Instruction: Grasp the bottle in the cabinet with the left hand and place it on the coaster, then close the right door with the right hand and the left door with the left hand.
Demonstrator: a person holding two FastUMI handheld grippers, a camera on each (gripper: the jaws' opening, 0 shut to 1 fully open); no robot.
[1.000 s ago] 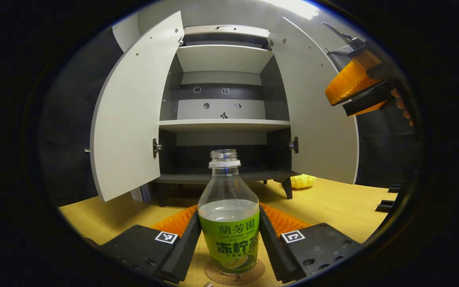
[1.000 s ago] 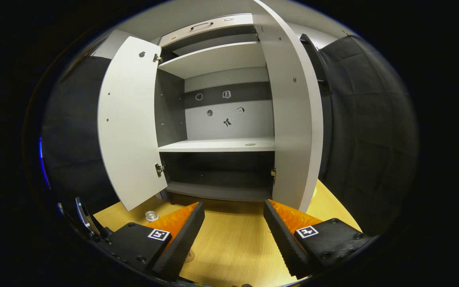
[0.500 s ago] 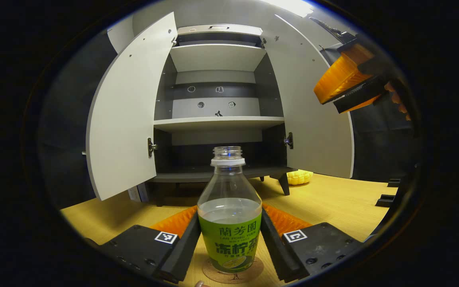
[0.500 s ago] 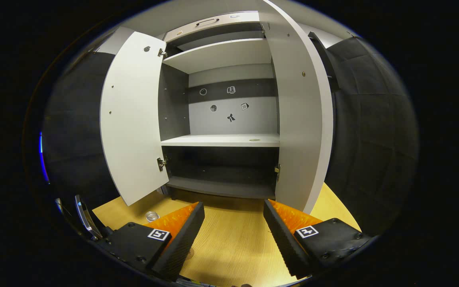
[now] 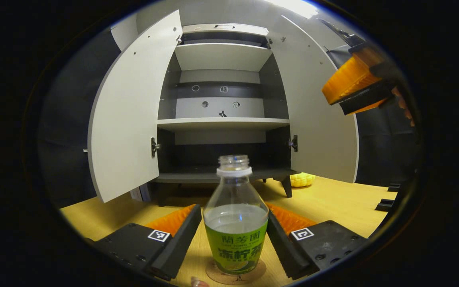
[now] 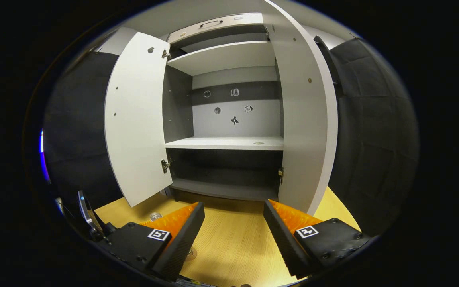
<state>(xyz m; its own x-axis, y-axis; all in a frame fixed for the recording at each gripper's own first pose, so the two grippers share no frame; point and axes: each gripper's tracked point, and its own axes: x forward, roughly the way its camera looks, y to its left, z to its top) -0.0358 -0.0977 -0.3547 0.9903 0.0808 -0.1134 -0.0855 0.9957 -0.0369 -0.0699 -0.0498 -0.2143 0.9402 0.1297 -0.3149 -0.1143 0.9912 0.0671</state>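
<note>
bottle (image 5: 235,223) ×1, lower centre, on coaster (image 5: 235,275) ×1 | doors ×2 ajar | left gripper (image 5: 233,239) spread, left finger clear | right gripper (image 6: 233,235) wide, empty

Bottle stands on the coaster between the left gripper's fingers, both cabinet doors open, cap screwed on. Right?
Not quite. In the left gripper view the bottle has no cap: its threaded neck is open. It does stand on the coaster, and both doors are open.
</note>
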